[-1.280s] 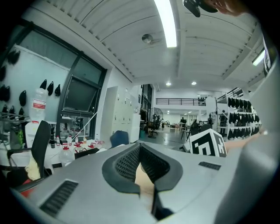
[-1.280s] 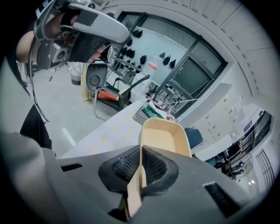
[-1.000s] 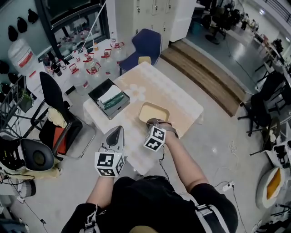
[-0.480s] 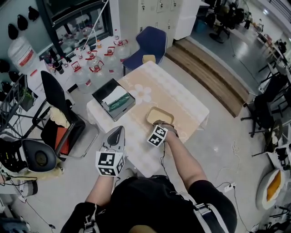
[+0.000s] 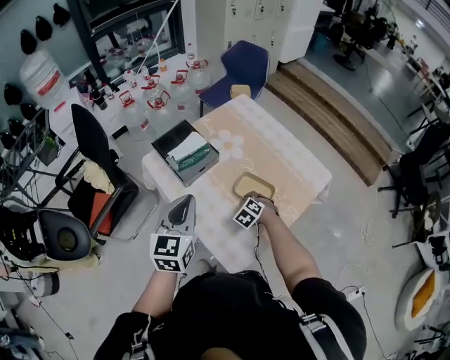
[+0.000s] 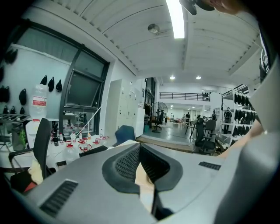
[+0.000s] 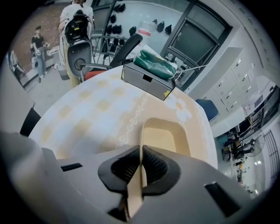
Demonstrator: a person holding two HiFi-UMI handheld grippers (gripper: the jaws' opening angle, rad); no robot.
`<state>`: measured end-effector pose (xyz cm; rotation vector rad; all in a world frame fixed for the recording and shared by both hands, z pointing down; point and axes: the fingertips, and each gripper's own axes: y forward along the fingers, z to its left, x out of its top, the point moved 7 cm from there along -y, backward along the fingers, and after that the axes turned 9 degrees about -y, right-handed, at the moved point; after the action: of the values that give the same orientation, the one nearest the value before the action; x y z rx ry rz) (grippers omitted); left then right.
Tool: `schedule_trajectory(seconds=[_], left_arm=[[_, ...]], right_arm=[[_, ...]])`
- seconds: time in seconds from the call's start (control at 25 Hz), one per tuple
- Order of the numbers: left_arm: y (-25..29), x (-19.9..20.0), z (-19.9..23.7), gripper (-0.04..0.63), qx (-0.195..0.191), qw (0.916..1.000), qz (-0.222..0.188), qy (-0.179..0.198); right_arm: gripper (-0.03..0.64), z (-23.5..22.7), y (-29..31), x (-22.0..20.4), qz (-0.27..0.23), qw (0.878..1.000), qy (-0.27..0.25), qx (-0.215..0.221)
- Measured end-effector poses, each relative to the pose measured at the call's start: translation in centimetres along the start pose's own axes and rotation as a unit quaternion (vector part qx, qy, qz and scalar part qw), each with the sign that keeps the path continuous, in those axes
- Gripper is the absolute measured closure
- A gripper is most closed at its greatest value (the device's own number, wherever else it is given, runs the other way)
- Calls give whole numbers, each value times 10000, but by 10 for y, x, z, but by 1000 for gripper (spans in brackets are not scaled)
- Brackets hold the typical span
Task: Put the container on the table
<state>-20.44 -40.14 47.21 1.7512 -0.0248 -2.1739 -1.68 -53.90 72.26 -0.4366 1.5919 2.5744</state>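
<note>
One beige container (image 5: pixel 254 187), jug label (image 5: pixel 48 83) seemingly unreadable.

A grey floor (image 5: pixel 355 228) surrounds the table (image 5: pixel 281 151). A blue chair (image 5: pixel 246 67) stands at its far corner and a black office chair (image 5: pixel 91 144) off its left edge, with wooden steps (image 5: pixel 330 112) to the right. White lockers (image 5: pixel 264 14) line the wall. A strip light (image 6: pixel 177 17) glows overhead.
</note>
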Motion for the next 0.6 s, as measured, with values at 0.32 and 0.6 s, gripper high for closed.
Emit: schedule_trajectory(seconds=[0.32, 0.6], left_arm=[[-2, 3, 3, 581, -85, 9999, -70, 13], [3, 13, -4, 581, -305, 9993, -213, 47]], right_arm=[[510, -6, -28, 3, -486, 9963, 713, 5], [598, -40, -133, 24, -1958, 9544, 1614, -1576]])
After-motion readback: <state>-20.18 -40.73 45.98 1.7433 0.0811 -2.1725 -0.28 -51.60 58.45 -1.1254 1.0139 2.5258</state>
